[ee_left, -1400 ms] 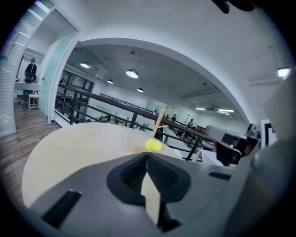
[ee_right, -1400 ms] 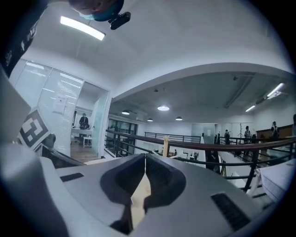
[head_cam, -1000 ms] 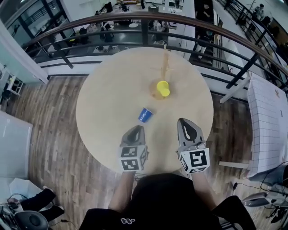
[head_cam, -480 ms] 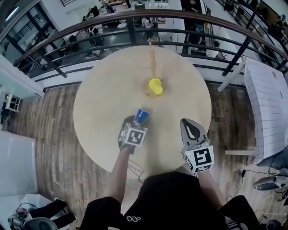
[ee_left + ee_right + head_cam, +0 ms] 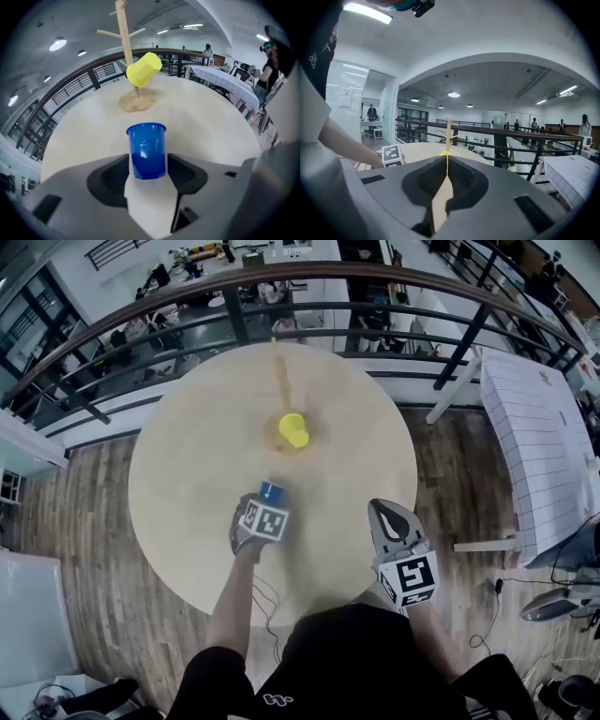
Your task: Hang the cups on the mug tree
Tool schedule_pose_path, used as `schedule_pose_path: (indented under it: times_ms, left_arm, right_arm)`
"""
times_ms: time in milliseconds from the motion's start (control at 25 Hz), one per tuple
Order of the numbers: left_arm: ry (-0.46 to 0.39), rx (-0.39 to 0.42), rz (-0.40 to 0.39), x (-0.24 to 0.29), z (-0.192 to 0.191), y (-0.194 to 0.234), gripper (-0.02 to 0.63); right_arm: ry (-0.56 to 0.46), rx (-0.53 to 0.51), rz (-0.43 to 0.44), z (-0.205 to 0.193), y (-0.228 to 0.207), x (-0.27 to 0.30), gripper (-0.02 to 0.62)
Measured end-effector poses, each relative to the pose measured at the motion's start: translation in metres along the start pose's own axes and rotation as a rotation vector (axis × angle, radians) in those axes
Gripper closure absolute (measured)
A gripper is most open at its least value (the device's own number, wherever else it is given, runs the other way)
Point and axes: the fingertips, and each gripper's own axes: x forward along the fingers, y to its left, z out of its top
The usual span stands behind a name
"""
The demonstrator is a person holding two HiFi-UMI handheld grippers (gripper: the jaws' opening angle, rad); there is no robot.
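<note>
Already done: one yellow plastic cup (image 5: 144, 69) is hanging tilted on a low peg of the pale wooden mug tree (image 5: 123, 37), which is standing toward the far side of the round light-wood desk (image 5: 187, 484).
Left to do: one blue plastic cup (image 5: 147, 150) is standing on the desk, wider end up, near the tree's base but apart from it, waiting to be lifted and hung.
Progress: by my judgement the task is sitting at about its halfway mark.
Left hand-held gripper (image 5: 148, 164): it is pointing steeply down. Its jaws have just been opening and are standing wide, with the blue cup's lower part between them. The pads seem to be flanking it rather than squeezing, though the gap is too tight to be sure.
Right hand-held gripper (image 5: 446, 164): its jaws are lying together, gripping nothing, and it is hovering by the desk's near right edge, aiming toward the tree.
Cups counted: two, one yellow and one blue.
Mug trees counted: one, its upper pegs showing bare.
Hand-held grippers counted: two.
</note>
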Motion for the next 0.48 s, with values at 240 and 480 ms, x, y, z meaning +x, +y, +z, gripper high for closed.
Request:
schedule_pose_path:
  times_ms: [240,480]
  left_arm:
    - [0.003,-0.014,0.051,0.007,-0.003,0.006,0.379]
    - [-0.044,-0.041,0.062,-0.01,-0.001,0.015,0.382]
  right_arm:
    - [0.007,-0.015,0.022,0.0,0.009,0.006,0.581]
    - [0.013,-0.029,0.051,0.003,0.021,0.008,0.581]
